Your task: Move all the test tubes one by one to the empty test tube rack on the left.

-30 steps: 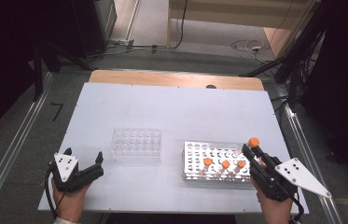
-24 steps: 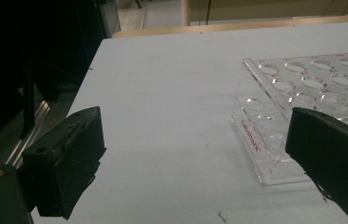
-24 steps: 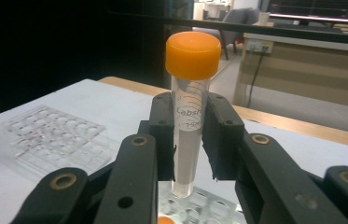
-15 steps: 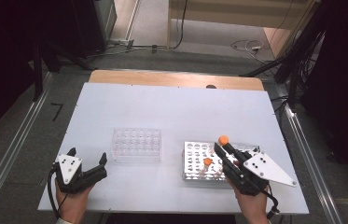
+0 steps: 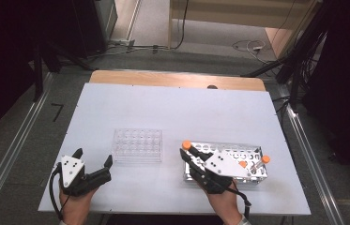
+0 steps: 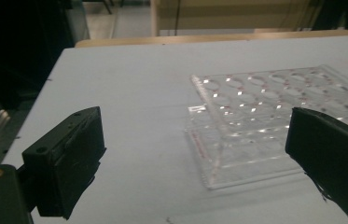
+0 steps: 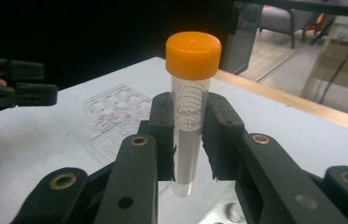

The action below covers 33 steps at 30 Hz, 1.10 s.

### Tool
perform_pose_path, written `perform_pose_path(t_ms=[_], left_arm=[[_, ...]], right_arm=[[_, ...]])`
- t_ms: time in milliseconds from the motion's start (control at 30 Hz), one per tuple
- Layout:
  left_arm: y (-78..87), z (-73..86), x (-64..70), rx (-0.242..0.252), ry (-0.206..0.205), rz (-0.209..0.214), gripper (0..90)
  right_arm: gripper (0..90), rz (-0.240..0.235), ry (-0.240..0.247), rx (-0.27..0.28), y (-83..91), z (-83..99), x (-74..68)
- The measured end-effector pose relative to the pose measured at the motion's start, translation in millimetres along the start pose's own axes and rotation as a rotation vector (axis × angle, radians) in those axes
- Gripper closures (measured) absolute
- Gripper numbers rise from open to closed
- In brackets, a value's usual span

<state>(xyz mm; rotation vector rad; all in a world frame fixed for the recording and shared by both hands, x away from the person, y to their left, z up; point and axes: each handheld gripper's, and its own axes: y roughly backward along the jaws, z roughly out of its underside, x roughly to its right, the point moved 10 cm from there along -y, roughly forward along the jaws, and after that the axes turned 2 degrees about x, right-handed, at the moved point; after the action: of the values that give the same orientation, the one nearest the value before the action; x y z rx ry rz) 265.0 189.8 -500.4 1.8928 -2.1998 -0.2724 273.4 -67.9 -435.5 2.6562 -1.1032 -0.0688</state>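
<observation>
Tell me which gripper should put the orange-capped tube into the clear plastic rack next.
Probably the right gripper: its jaws already clamp the orange-capped clear tube upright, lifted above the metal rack. The left gripper is open and holds nothing, just beside the clear plastic rack, so it could steady it.

Grippers: two, a left gripper (image 5: 94, 165) and a right gripper (image 5: 187, 153), one in each hand.
Jaws: two on each gripper, four in all.
Racks: two, a clear rack (image 5: 137, 145) and a metal rack (image 5: 252, 151).
Orange-capped tubes: three can be counted in the high view; one tube (image 7: 190, 107) stands between the right gripper's jaws, one cap (image 5: 242, 164) shows in the metal rack, and another tube (image 5: 260, 161) sits at that rack's right end. More may be hidden under the right gripper.
Tubes in the clear rack: none.
Hands: two.
Worktop (image 5: 172, 108): one.
</observation>
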Motion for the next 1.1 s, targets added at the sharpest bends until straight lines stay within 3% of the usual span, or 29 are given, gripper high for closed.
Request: perform_pose_path(t_ms=[233,267,633,900,1100], left_arm=[[4.7,-10.1,18.0,0.015,-0.002,0.073,6.5],[5.5,-13.0,25.4,0.017,-0.002,0.108,7.5],[10.8,-32.2,66.2,0.043,-0.022,0.259,17.0],[14.5,-38.7,96.7,0.049,-0.054,0.399,33.7],[12.9,-36.3,105.5,0.035,-0.089,0.427,49.3]], right_arm=[[72.3,-0.061,0.019,-0.065,-27.9,17.8,-29.1],[72.3,-0.069,0.023,-0.069,-31.4,19.8,-32.7],[72.3,-0.132,0.023,-0.126,-57.5,36.0,-62.3],[72.3,-0.146,0.025,-0.146,-68.8,40.3,-70.0],[72.3,-0.158,0.037,-0.142,-72.2,39.5,-75.9]])
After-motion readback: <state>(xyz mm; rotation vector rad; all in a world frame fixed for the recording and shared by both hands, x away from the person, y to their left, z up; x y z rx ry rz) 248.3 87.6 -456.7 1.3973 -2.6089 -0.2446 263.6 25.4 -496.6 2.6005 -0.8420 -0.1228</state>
